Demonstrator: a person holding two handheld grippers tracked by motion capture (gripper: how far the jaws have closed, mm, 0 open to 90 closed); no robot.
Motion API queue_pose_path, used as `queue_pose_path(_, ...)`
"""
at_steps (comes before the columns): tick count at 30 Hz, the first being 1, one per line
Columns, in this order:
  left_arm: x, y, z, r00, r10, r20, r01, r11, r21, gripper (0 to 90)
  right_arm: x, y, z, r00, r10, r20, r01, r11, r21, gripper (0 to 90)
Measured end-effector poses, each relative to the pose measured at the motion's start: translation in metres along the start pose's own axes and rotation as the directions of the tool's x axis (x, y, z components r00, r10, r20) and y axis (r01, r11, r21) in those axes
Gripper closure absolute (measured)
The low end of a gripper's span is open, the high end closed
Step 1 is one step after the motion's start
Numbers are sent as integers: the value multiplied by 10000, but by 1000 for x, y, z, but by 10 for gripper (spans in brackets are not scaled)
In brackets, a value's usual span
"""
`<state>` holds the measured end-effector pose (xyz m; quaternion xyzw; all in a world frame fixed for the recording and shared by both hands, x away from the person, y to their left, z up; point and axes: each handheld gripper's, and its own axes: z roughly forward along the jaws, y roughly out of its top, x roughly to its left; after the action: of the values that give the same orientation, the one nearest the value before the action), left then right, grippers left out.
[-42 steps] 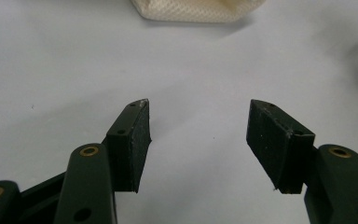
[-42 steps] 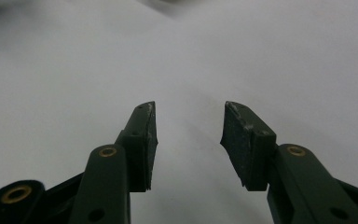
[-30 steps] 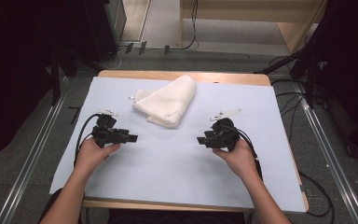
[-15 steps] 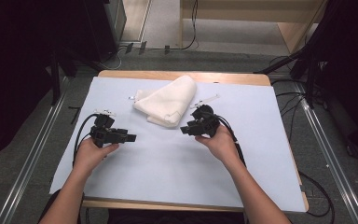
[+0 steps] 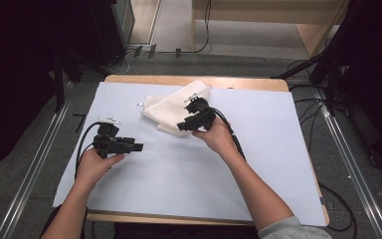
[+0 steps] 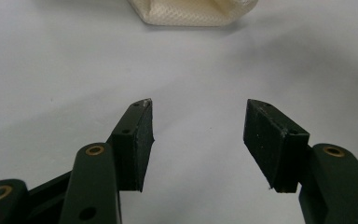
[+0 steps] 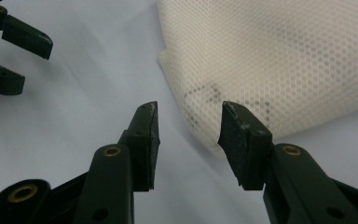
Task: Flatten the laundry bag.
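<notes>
Now, in the high view, the folded cream mesh cloth lies at the upper middle of the frame, on the pale blue sheet that covers the bench. The right hand-held gripper sits at the cloth's lower right edge, just above centre of the frame, its jaws pointing left toward the fabric. In the right gripper view its jaws stand partly apart, with a corner of the mesh cloth lying past and between their tips; the pads press on nothing, and whether they touch the fabric cannot be told. The left hand-held gripper is at the left middle of the high view, well apart from the cloth, pointing right over bare sheet. In the left gripper view its jaws gape wide with only the sheet between them, having just closed a little, and the cloth shows at the top edge of that frame. The left hand-held gripper also appears in the upper left corner of the right gripper view.
</notes>
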<state>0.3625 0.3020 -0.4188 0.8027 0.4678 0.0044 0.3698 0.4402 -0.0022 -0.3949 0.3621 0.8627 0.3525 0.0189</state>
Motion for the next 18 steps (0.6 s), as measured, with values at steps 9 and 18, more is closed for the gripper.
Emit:
queue_pose_path(9, 0, 0, -1, 10000, -38, 69, 38, 10000, -1, 435, 4, 28, 24, 9998, -187, 88, 185, 9996, 218, 562)
queue_pose_path(18, 3, 0, -6, 10000, 29, 80, -26, 9994, -341, 431, 7, 44, 64, 9992, -184, 349, 168, 9988, 457, 441)
